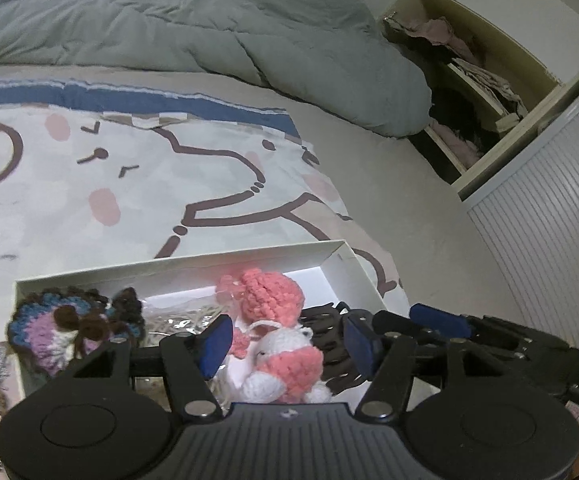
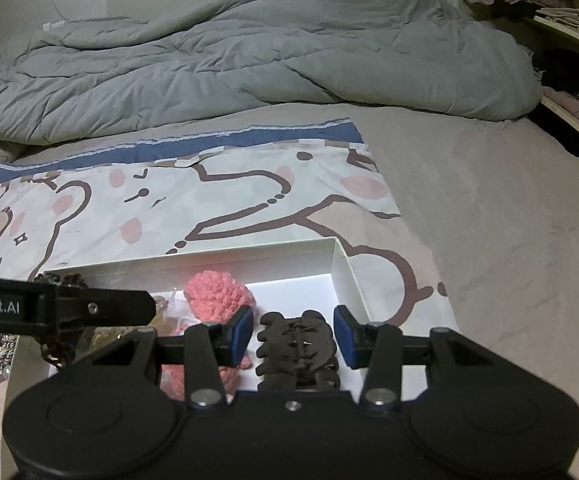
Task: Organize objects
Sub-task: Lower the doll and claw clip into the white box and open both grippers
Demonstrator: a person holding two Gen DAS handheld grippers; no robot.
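Currently in hand: I read this as the putting-away step, with both tools down over the white box (image 1: 341, 254) on the printed bear cloth (image 1: 129, 200).
Left tongs: the left gripper (image 1: 287, 344) stands open, with its blue pads on either side of the pink-and-white crochet toy (image 1: 289, 364) and a gap showing on each side. I am not gripping it.
Toy's place: it lies inside the box towards the near wall, just in front of the pink crochet ball (image 1: 273, 296).
Right tongs: the right gripper (image 2: 293, 336) is closed as far as it goes around the dark hair claw (image 2: 297, 348). Its pads sit right at the claw's two sides, so I take it as gripped.
Claw's place: it is over the right-hand part of the box, beside the pink pieces. I cannot tell whether it already rests on the box floor.
Other contents: a blue-and-purple crochet piece (image 1: 45, 332) fills the left end of the box.
Progress, my judgement: most items look boxed, and the claw is the one not yet let go.
Next move calls for: lifting my left tool straight up so that a pad does not snag the toy's yarn. Then I would settle the claw onto the bare floor at the right end and open the right pads.
Risk: the claw's teeth could catch the crochet next to it.
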